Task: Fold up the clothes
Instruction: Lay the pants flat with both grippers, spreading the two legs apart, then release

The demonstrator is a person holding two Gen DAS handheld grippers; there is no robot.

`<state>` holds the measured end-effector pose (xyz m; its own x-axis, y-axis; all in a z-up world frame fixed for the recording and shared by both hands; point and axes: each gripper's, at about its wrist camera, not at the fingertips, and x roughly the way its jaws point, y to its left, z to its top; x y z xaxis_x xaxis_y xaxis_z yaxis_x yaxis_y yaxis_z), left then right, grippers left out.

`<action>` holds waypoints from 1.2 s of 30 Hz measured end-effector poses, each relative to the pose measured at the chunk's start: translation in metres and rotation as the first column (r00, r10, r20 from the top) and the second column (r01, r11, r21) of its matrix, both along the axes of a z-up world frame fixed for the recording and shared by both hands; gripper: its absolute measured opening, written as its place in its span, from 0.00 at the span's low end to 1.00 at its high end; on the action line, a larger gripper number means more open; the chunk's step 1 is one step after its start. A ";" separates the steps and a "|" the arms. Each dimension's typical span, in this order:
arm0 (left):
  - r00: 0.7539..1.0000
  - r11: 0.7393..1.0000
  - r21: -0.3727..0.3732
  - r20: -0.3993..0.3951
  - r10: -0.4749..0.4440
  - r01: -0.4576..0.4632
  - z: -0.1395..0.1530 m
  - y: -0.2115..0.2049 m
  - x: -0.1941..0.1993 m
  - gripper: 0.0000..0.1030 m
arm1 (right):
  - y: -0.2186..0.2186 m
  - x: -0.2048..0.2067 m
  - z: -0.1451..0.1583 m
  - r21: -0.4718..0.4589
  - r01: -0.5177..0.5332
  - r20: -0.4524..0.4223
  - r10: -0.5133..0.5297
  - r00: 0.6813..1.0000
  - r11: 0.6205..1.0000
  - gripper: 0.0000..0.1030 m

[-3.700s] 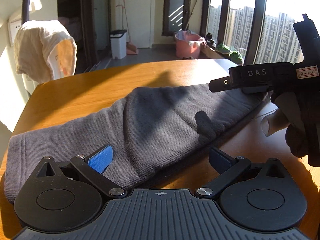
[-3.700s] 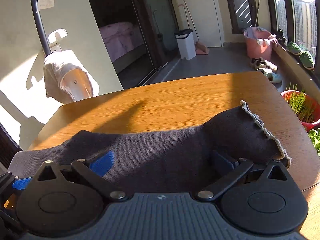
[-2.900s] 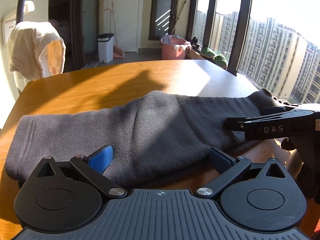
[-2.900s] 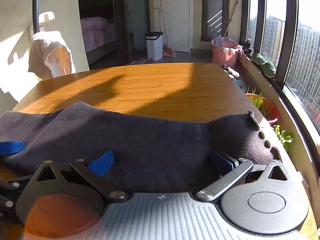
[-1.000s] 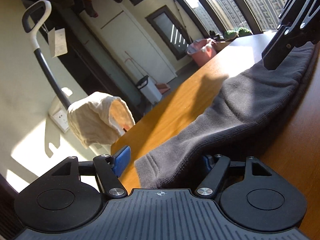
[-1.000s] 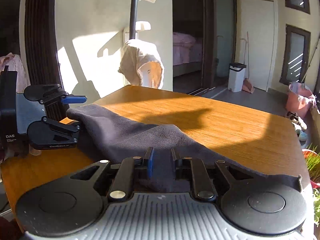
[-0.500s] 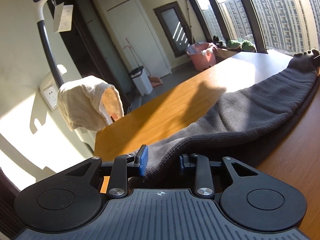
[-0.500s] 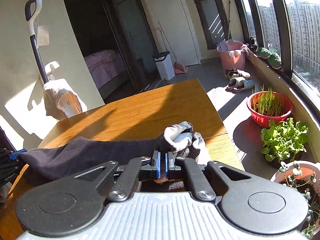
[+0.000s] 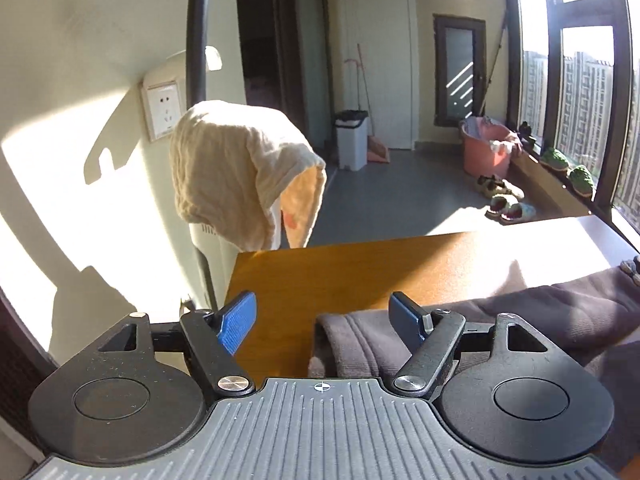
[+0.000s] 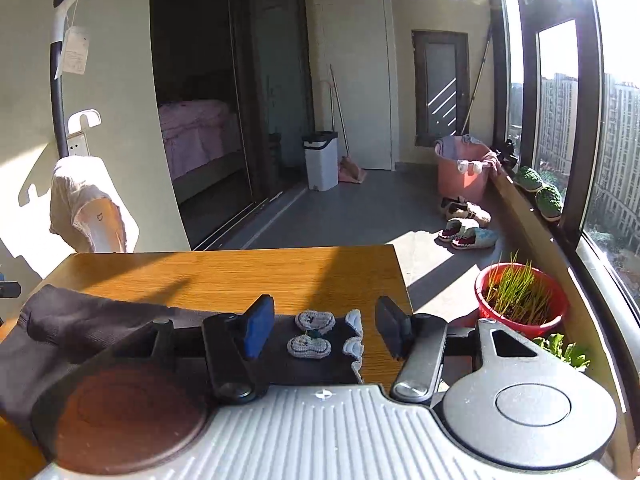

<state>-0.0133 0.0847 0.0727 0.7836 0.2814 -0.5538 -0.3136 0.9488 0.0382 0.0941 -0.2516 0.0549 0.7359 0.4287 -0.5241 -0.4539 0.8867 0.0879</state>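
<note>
A dark grey knitted garment (image 9: 520, 316) lies along the near edge of the wooden table (image 9: 360, 268). My left gripper (image 9: 322, 318) is open over its left end, whose folded cuff (image 9: 340, 344) sits between the fingers. In the right wrist view the garment (image 10: 80, 328) stretches to the left, and its right end with pale knitted patches (image 10: 314, 334) lies between the fingers of my open right gripper (image 10: 324, 332). Neither gripper holds the cloth.
A cream towel (image 9: 240, 172) hangs over a white appliance past the table's left edge. A red pot of grass (image 10: 520, 296) stands on the floor to the right of the table. A white bin (image 10: 320, 160) and a pink tub (image 10: 464, 172) stand farther back.
Both grippers were shut on the garment's ends half a second ago; both have opened and let it go. The garment now rests flat on the table.
</note>
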 end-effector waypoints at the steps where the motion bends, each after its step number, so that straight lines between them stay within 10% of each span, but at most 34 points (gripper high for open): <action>1: 0.999 0.998 -0.037 -0.010 -0.048 0.048 -0.004 -0.007 -0.005 0.81 | 0.006 -0.001 -0.004 -0.007 -0.015 -0.017 0.015 1.000 1.000 0.55; 6: 0.982 0.978 -0.114 -0.052 -0.180 0.173 -0.027 -0.034 0.004 0.87 | 0.036 0.024 -0.026 0.056 -0.027 -0.133 0.034 0.990 0.998 0.55; 14: 0.994 0.921 -0.377 -0.001 -0.108 0.099 -0.050 0.005 0.024 0.91 | 0.050 0.067 -0.048 0.047 0.059 -0.197 -0.049 0.979 0.997 0.58; 26: 0.989 0.930 -0.338 0.010 -0.150 0.145 -0.049 -0.042 -0.019 0.99 | -0.004 -0.067 -0.043 0.102 -0.010 -0.184 0.029 0.982 0.995 0.69; 36: 0.992 0.958 -0.259 -0.004 -0.127 0.122 -0.061 -0.060 -0.024 1.00 | 0.030 -0.021 -0.046 -0.118 -0.030 -0.063 0.023 0.998 0.993 0.71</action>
<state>-0.0375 0.0251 0.0120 0.7909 0.0276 -0.6113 -0.1941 0.9587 -0.2079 0.0733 -0.2219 0.0087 0.6901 0.3794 -0.6163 -0.4742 0.8804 0.0110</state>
